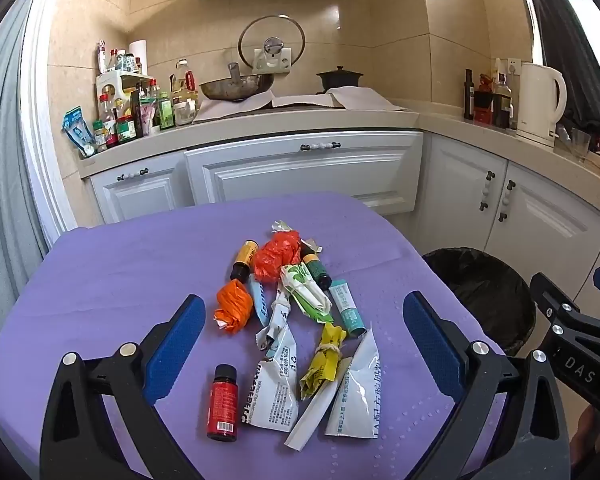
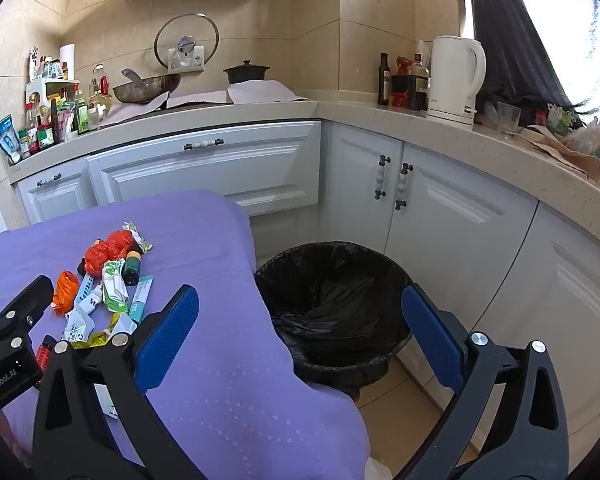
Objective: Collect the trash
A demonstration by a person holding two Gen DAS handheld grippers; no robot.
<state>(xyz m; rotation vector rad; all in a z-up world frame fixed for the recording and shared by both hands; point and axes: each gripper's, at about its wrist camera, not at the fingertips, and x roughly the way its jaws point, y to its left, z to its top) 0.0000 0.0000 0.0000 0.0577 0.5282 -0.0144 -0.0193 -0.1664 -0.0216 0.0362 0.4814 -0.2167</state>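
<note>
Right, both grippers spread wide, holding nothing. Left gripper (image 1: 302, 336) hovers over the trash pile (image 1: 296, 308) at frame centre on the purple cloth (image 1: 112, 280); right gripper (image 2: 300, 328) frames the black-lined bin (image 2: 332, 300), lower centre, beside the table.

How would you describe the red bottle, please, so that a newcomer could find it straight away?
Start at the purple tablecloth and find the litter heaped in its middle. At the heap's near left edge, beside a torn white sachet, lies the red bottle. It alone has a red label with a barcode and a black cap; the other bottles are yellow and green.
</note>
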